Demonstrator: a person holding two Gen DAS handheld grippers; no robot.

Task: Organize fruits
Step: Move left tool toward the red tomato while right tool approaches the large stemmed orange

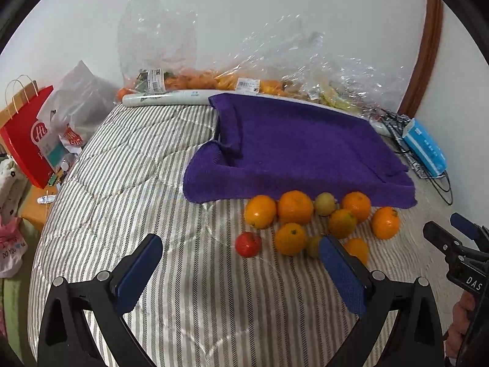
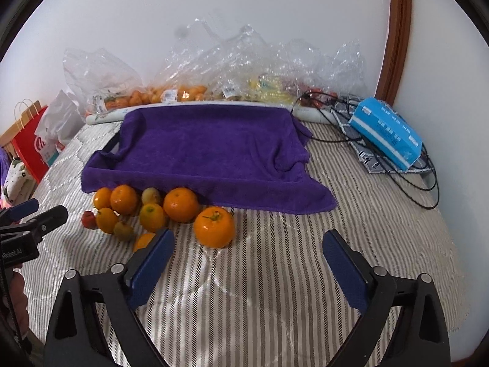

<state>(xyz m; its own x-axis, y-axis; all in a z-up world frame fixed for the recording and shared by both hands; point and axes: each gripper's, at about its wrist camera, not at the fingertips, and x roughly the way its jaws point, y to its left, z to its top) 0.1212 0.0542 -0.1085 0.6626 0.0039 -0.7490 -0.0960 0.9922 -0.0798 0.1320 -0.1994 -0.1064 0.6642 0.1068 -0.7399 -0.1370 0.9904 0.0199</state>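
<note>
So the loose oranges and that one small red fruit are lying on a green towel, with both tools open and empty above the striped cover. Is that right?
Not quite: the towel is purple, not green, and the oranges and the small red fruit lie on the striped cover at the towel's near edge, as the right wrist view shows. The left tool and right tool are indeed open and empty.

Bright, even light; soft shadows; fisheye bending edges; dark corners.
</note>
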